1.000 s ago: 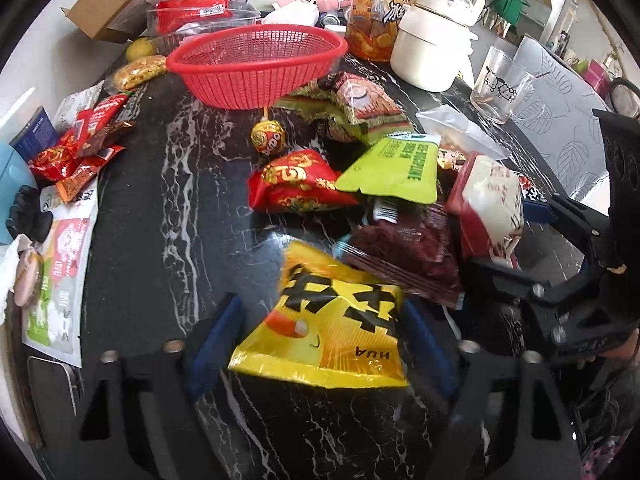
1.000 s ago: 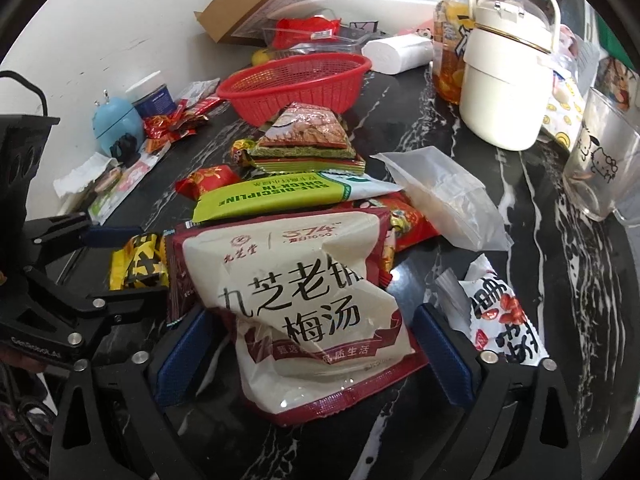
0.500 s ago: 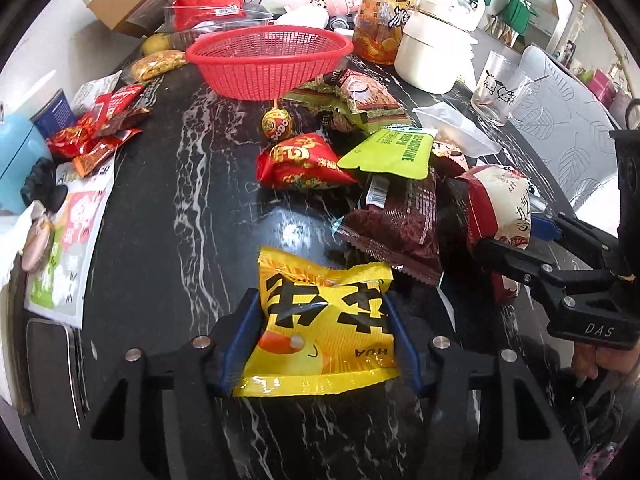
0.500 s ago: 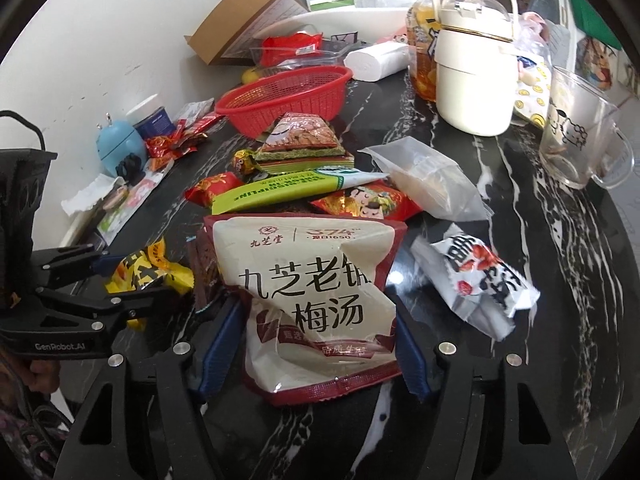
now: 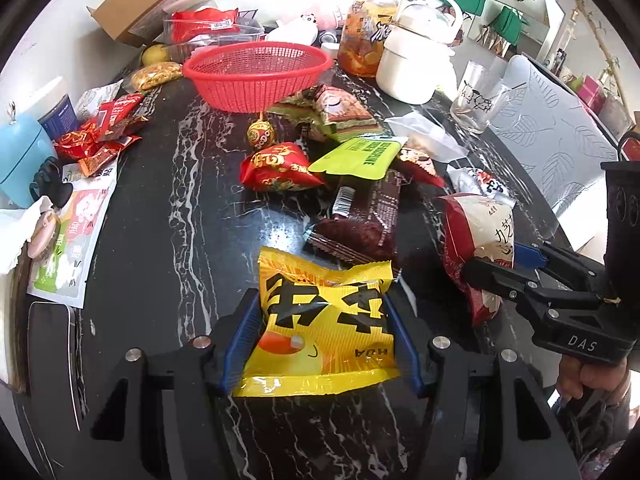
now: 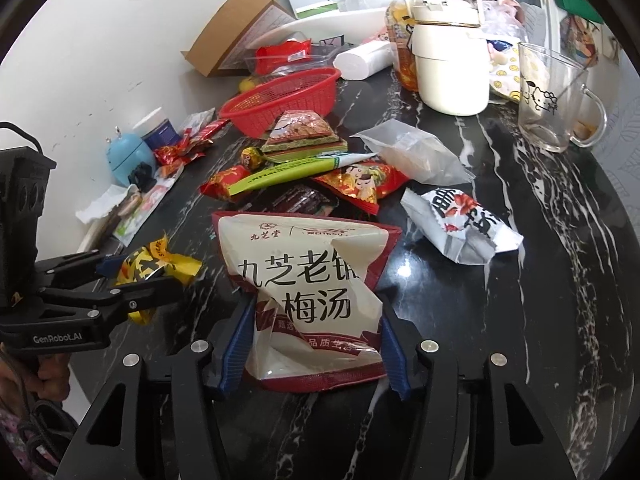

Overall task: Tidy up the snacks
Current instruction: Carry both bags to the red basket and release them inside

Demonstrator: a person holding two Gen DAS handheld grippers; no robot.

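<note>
My left gripper [image 5: 319, 298] is shut on a yellow snack bag [image 5: 320, 344], its blue pads pressing both sides just above the black marble table [image 5: 160, 200]. The jaws of my right gripper [image 6: 316, 308] are closing on a white and red pouch [image 6: 304, 256], which crumples between the pads. In the left wrist view the right gripper [image 5: 492, 260] and its pouch [image 5: 476, 224] are at the right. In the right wrist view the left gripper [image 6: 140, 276] and yellow bag [image 6: 168, 264] are at the left. A red basket [image 5: 256, 68] stands empty at the far side.
Loose packs lie between me and the basket: a red one [image 5: 276, 168], a green pouch [image 5: 360, 158], a brown bar pack [image 5: 360, 224], a white pack [image 6: 460, 224]. A white pot [image 5: 416, 64], a glass mug [image 6: 552, 100] and a cardboard box [image 6: 236, 28] stand behind.
Both grippers closed in on their bags: left on the yellow bag, right on the white and red pouch, which now crumples. Both drew back a little from the pile.
</note>
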